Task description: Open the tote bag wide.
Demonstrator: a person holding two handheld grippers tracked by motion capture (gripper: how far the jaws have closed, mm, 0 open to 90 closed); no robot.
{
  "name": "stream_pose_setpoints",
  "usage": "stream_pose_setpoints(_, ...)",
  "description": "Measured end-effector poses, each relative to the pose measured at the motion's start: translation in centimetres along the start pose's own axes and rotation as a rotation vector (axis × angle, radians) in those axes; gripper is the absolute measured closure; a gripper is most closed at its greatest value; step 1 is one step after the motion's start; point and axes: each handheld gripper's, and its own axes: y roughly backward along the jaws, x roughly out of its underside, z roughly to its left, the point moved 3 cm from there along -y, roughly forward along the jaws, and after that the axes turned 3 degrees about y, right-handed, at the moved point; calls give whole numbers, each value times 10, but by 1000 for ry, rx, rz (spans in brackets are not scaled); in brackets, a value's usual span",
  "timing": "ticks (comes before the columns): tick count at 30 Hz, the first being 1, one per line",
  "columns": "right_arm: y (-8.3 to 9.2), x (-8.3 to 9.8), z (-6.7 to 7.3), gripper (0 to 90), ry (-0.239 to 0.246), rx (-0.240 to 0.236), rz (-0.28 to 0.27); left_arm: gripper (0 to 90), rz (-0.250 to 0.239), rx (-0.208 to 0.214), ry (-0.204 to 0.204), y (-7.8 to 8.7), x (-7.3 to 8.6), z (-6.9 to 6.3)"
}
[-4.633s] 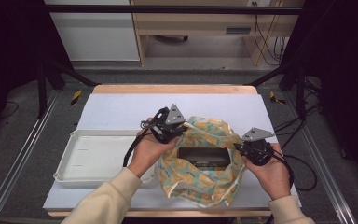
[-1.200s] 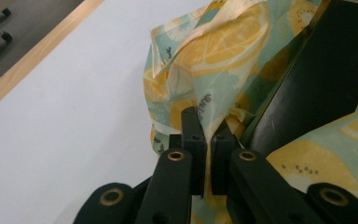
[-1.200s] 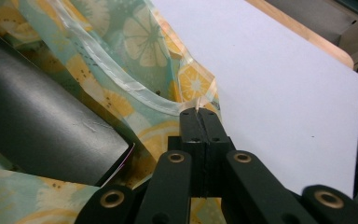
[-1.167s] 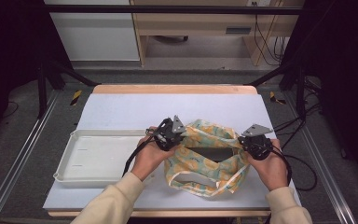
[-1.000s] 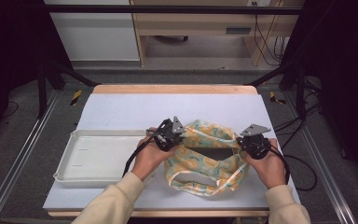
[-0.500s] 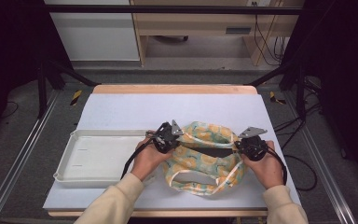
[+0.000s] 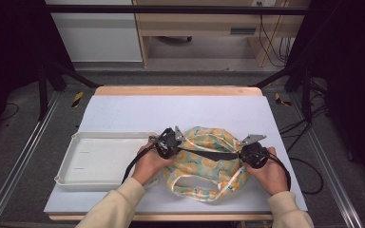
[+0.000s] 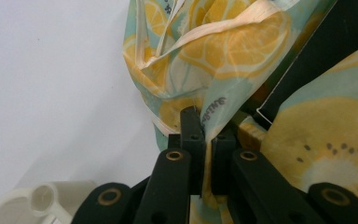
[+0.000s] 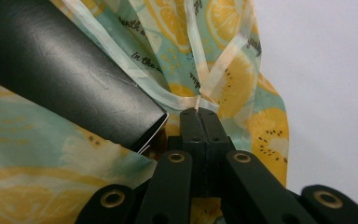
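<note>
1. Fruit-print bag (image 7: 204, 161) lies on the worktop (image 7: 138, 114), right of the white tray (image 7: 100, 159).
2. Left gripper (image 8: 204, 135) is clamped on the bag's left rim.
3. Right gripper (image 9: 199, 119) is clamped on its right rim.
4. Black box (image 9: 60, 70) sits inside the bag.

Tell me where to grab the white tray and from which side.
Take the white tray by its raised rim at the right short edge, nearest the left claw, coming from above. The rim is thin and upright, so jaws could straddle it; the floor lies flat and offers nothing to pinch.
</note>
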Motion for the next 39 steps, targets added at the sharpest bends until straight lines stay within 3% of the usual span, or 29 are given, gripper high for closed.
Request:
stream_pose_setpoints(6, 1, 3, 1, 900, -11, -15, 1, 881, 15, 4, 1, -2, 1, 0)
stream_pose_setpoints(19, -3, 7, -2, 900, -38, 0, 6, 884, 51, 7, 1, -8, 4, -2)
stream_pose_setpoints(39, -7, 5, -3, 900, -27, 20, 23, 895, 86, 19, 15, -11, 9, -3)
